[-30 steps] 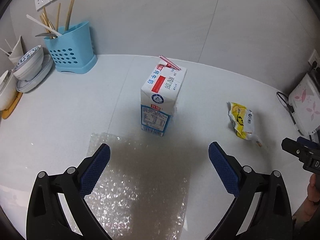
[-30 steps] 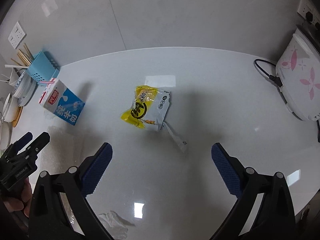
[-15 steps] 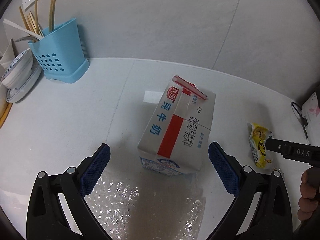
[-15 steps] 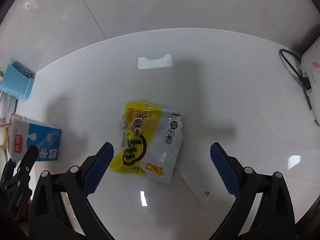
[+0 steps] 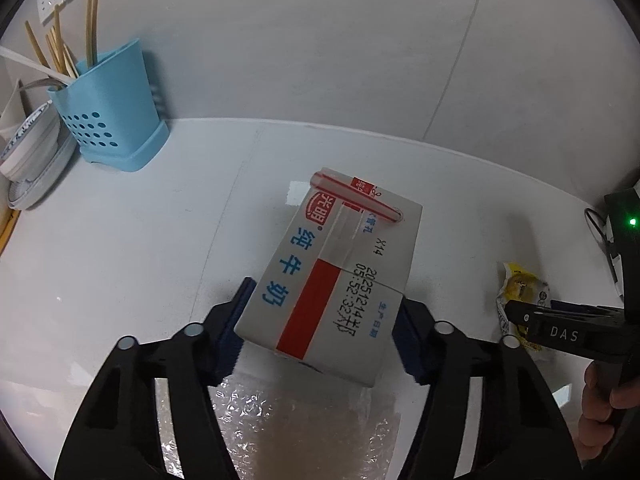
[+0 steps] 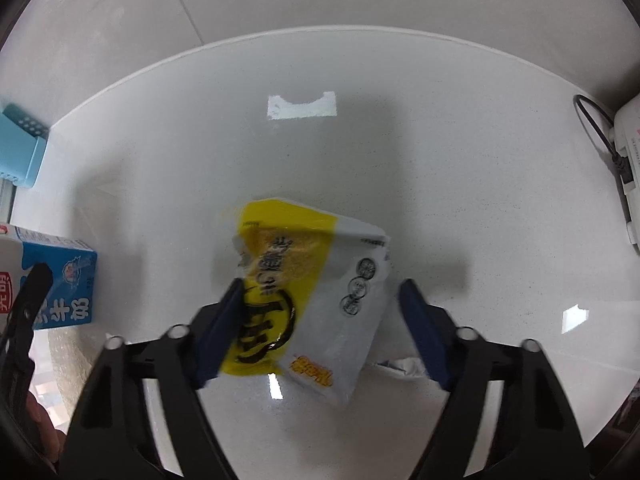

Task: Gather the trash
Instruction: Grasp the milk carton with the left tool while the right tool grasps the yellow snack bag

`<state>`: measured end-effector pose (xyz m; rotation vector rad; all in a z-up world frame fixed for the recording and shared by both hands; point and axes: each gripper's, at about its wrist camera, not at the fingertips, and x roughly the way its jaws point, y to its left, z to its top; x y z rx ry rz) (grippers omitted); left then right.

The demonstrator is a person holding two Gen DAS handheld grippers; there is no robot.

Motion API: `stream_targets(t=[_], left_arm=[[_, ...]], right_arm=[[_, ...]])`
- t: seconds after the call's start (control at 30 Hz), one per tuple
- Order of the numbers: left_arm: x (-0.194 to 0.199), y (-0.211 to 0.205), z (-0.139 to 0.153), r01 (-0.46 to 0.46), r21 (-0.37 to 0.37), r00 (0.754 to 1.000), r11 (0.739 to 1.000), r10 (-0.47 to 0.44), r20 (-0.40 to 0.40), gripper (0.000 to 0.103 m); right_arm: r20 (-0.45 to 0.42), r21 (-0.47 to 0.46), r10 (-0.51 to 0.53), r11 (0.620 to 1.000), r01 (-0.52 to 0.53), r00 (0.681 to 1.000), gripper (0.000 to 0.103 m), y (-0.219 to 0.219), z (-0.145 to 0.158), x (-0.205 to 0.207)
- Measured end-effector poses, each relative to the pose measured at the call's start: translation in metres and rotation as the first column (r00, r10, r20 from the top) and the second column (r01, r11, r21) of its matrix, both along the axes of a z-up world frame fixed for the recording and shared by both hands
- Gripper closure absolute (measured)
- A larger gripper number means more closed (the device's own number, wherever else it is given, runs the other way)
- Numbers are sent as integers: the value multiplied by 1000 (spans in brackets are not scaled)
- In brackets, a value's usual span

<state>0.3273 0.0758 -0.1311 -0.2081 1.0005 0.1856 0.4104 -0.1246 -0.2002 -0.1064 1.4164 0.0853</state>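
both claws are closing in since a moment ago: the left gripper [image 5: 320, 334] is clamping the carton [image 5: 332, 280]. the right gripper [image 6: 320, 330] is narrowing round the wrapper [image 6: 310, 304], not yet pinching, so two pickups are starting together.

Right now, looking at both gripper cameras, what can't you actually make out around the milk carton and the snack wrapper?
- Left wrist view: the white-and-blue milk carton hides its own base and the left gripper pads' contact.
- Left wrist view: the right gripper's black body covers most of the yellow-and-white snack wrapper.
- Right wrist view: the wrapper is motion-blurred, so the right gripper grip is unclear.
- Right wrist view: the frame edge cuts off the white appliance.
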Motion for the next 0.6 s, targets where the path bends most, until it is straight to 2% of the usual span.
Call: stream_targets(t=[0.07,0.3,0.33,0.6], left_arm=[[1,1,0,-2,-15,1000,1000,2,-5,62],[-9,-3,10,-3,-11,1000,1000,3,4,62],[-10,-2,10,-3,-10,1000,1000,3,2,62],[-28,-4,18,10,-10,1000,1000,-10,-7,62]], right_arm=[[1,-8,12,1000,-12,1000,52,3,1,0],[23,-39,69,997,-68,997,78,7,4,-6],[20,-28,75,997,-75,997,92,7,4,-8],[36,25,76,997,-77,997,99,2,16,-24]])
